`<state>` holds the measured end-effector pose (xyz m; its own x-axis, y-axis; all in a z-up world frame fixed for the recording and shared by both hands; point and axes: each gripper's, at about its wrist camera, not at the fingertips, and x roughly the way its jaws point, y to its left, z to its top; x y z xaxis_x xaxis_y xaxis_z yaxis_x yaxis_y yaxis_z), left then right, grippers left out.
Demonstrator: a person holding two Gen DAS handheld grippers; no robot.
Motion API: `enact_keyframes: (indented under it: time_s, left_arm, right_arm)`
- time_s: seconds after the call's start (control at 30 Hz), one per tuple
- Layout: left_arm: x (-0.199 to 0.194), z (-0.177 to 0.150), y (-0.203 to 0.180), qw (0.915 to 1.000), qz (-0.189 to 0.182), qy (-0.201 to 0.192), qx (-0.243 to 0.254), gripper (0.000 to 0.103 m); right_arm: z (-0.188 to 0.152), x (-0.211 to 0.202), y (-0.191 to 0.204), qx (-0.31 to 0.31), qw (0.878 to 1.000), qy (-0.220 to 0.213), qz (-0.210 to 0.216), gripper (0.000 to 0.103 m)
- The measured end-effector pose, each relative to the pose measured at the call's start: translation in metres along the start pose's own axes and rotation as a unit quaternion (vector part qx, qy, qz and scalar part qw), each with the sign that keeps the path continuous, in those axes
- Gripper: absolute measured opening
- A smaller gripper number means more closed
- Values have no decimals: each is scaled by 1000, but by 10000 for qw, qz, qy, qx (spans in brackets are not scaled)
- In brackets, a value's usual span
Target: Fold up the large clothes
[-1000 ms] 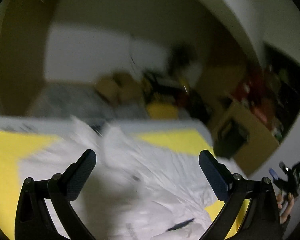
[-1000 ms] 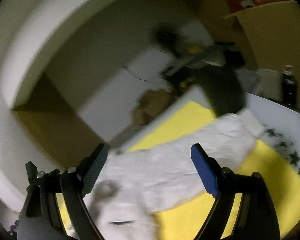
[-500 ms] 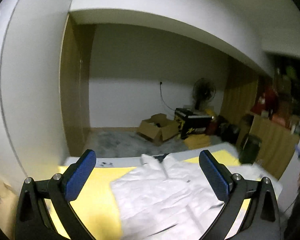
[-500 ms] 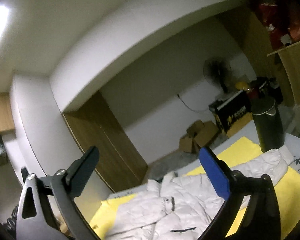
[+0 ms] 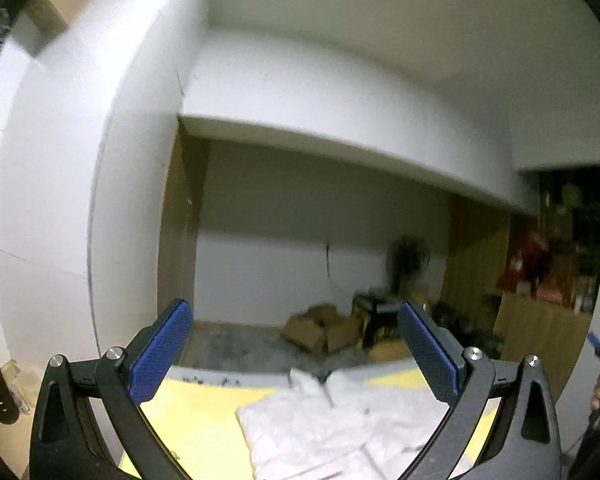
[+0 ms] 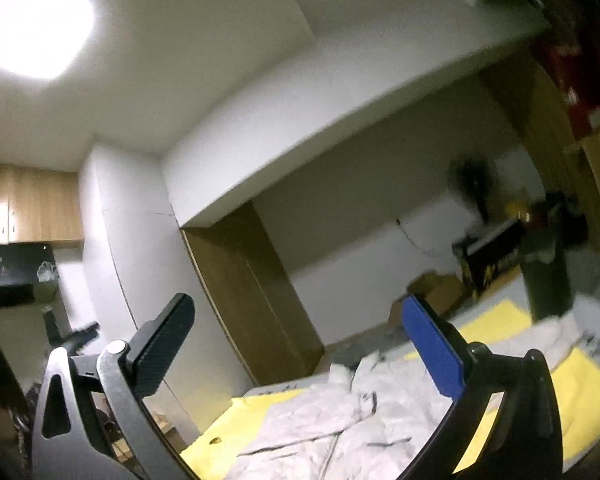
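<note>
A white padded jacket (image 5: 324,424) lies spread, front up, on a yellow sheet (image 5: 196,420) at the bottom of the left wrist view. It also shows in the right wrist view (image 6: 340,420) on the same yellow sheet (image 6: 580,404). My left gripper (image 5: 296,354) is open and empty, raised above the jacket and tilted up toward the wall. My right gripper (image 6: 300,356) is open and empty, also raised and tilted up. The jacket's lower part is cut off by the frame edges.
Cardboard boxes (image 5: 320,328) and a fan (image 5: 410,260) stand on the floor beyond the bed. A dark bin (image 6: 548,284) stands by the bed's far right corner. A wooden wardrobe door (image 6: 256,300) is at the left. A ceiling light (image 6: 32,20) glares overhead.
Both grippers have lifted and tilted upward, away from the jacket; the jacket has slid to the bottom of both views. Both stay open and empty.
</note>
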<state>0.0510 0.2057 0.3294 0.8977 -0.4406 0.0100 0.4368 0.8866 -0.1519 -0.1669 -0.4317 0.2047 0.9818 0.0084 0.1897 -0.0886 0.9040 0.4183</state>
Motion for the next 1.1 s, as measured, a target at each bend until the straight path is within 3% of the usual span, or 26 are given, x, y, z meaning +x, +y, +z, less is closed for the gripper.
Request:
enact_keyframes:
  time_s: [0.1,0.23,0.4,0.5,0.6,0.7,0.83,0.97,1.1]
  left_arm:
    - [-22,31,4,9996,63,-166,-196,103]
    - [-22,75,-3,9988,164,-42,-455,103]
    - [16,120,-33,9982,458,319,-222,103]
    - [43,148,-56,9976,620,314,14,103]
    - [75,150,-74,9978,544,338,157,103]
    - [122,113,-89,9975,255,605,263,103]
    - [223,15,-109,9878,93,1538,233,103]
    - [323,-107,-134,9688,138,2472,115,103]
    - [397,-245,-169,9445,79,3284,57,103]
  right_arm:
    - [17,-3,6,-152,9994,104,-291,103]
    - [40,29,-4,-166,9916,773,-1020,103]
    - [74,92,-20,-589,9677,1743,-1723,103]
    - [103,112,-36,-847,9560,1774,-2179,103]
    - [120,119,-60,-854,9482,1824,-2457,103]
    - [96,135,-92,-1078,9255,2330,-2785,103]
    - [31,169,-151,-1405,8788,3036,-3403,103]
    - [-30,196,-219,-1097,8534,3520,-3685,103]
    - [-84,203,-292,-249,8407,3759,-3890,103]
